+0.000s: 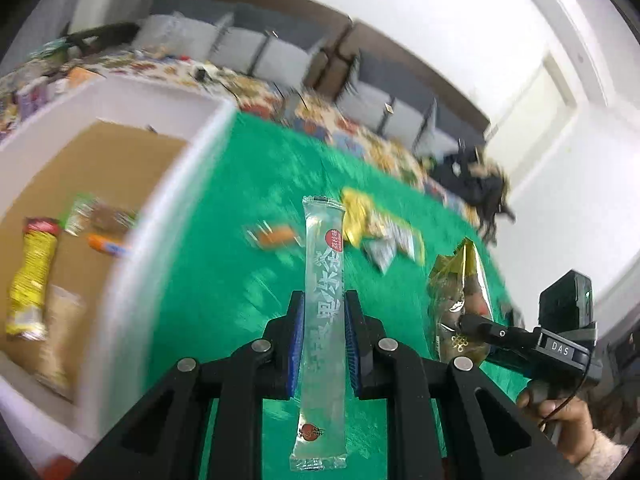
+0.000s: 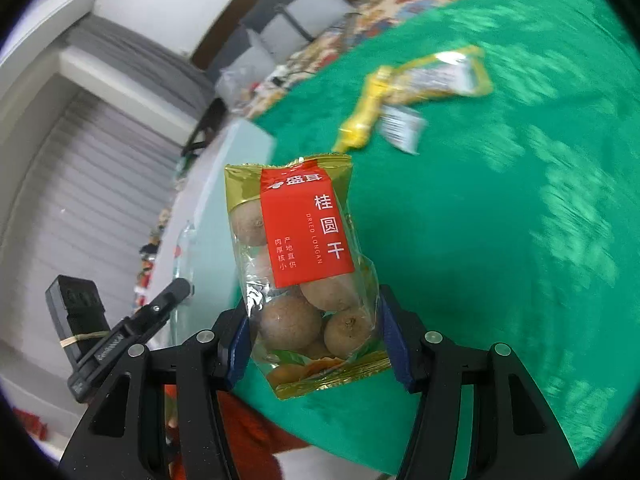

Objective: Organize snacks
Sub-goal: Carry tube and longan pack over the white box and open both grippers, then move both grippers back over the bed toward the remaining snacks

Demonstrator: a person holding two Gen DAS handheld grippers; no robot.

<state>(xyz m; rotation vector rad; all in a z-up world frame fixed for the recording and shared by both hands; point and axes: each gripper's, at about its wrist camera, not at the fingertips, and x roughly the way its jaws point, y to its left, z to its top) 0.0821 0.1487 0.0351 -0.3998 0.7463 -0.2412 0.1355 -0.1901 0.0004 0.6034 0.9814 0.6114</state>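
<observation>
My left gripper [image 1: 323,300] is shut on a long clear jelly stick [image 1: 323,280] and holds it above the green cloth [image 1: 224,264]. My right gripper [image 2: 314,320] is shut on a gold-edged packet of dried longan [image 2: 304,264] with a red label; this packet also shows at the right of the left wrist view [image 1: 460,296]. A white box [image 1: 132,264] with a cardboard floor stands at the left and holds several snacks, among them a yellow packet [image 1: 30,280]. Loose yellow and silver snack packets [image 2: 424,88] lie on the cloth ahead.
A small orange packet [image 1: 274,236] lies on the cloth near the box. A patterned cloth [image 1: 320,116] covers the table beyond the green one. Grey chairs [image 1: 276,52] stand along the far wall. A dark bag [image 1: 476,180] lies at the far right.
</observation>
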